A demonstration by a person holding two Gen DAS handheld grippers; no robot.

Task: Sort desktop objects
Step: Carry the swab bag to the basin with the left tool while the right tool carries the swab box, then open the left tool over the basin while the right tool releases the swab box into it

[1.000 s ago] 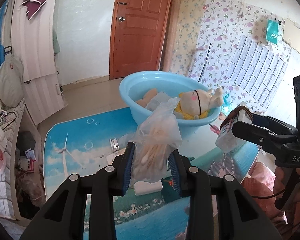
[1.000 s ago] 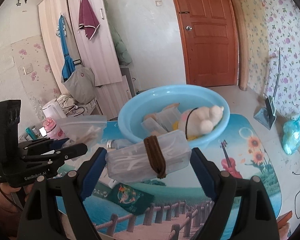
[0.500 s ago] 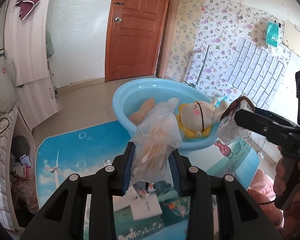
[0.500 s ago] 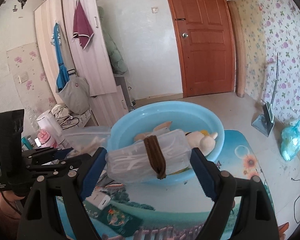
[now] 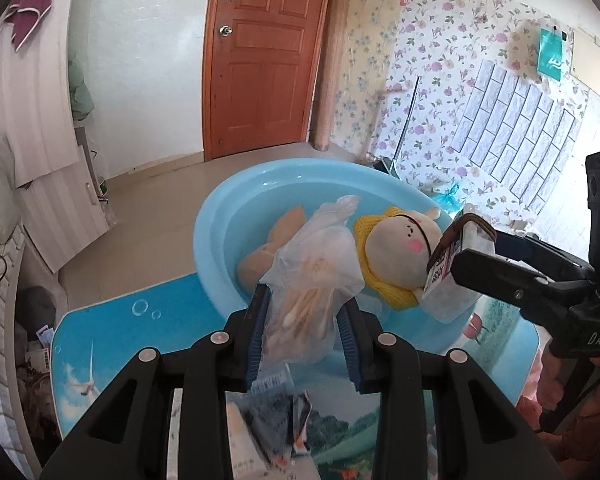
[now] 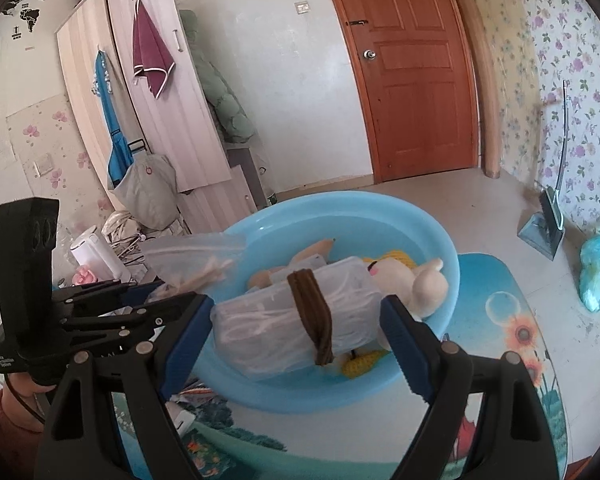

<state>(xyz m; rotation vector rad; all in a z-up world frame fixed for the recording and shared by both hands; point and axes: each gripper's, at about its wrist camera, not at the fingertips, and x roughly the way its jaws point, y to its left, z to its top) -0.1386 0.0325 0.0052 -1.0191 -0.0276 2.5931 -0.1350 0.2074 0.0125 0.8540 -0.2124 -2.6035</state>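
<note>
Basin (image 5: 216, 236), light blue plastic, sits on the picture-printed counter (image 5: 112, 332) and holds a plush doll (image 5: 396, 256) with a yellow knitted collar plus a tan item we cannot identify; we note the left tool (image 5: 304, 344) clamped on a clear plastic bag of cotton swabs (image 5: 312, 276), blue pads pressing both sides, the bag raised over the near rim of the basin; we note the right tool (image 6: 300, 328) clamped end to end on a clear plastic pouch (image 6: 260, 332) wrapped with a brown band (image 6: 312, 316), white strands visible inside, held above the basin just in front of the doll; in the left wrist view the pouch shows at the right, touching or nearly touching the doll, we cannot tell which; small packets (image 5: 276, 412) lie on the counter under the left tool, blurred; a hand (image 5: 556, 384) grips the right tool's handle; a brown door (image 6: 412, 76) stands behind.
</note>
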